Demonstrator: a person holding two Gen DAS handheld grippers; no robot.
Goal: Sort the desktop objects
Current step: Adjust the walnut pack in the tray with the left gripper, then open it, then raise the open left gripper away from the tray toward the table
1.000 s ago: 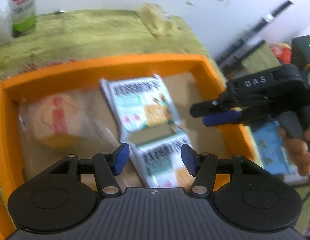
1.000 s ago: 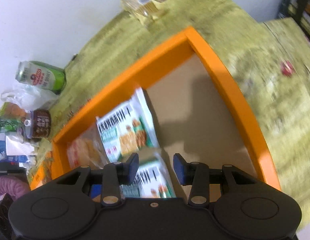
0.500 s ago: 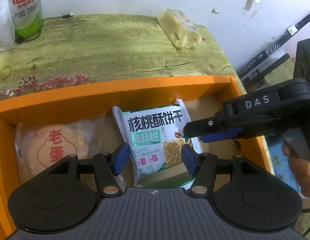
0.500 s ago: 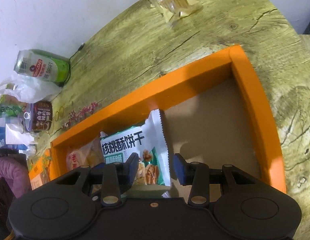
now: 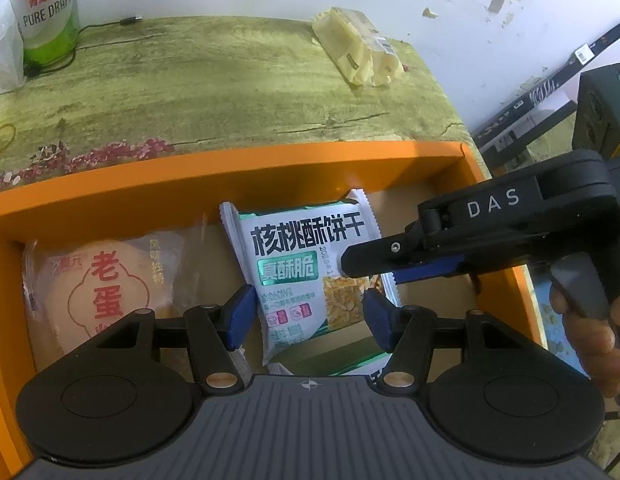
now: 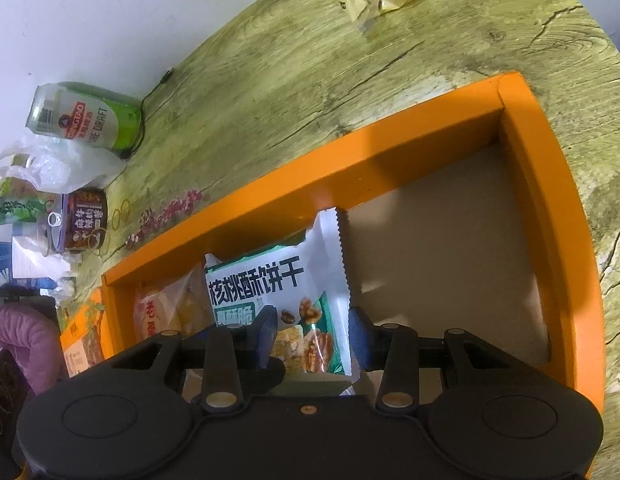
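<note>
Both grippers hover over the orange tray (image 5: 237,168), each with its fingers apart around nothing

The walnut biscuit packet (image 5: 305,276) lies in the tray's middle, top edge against the far wall, with a clear-wrapped cake (image 5: 97,292) just beside it on the left. The left gripper (image 5: 307,320) hangs low over the packet's near end; the right gripper (image 6: 312,340) reaches in from the right, over the packet's right edge. The tray floor right of the packet is bare cardboard up to the right wall. On the bench (image 5: 213,88) beyond the far rim lie a yellow wrapped snack (image 5: 360,52) near the right corner and a green beer can (image 5: 45,8) far left
</note>
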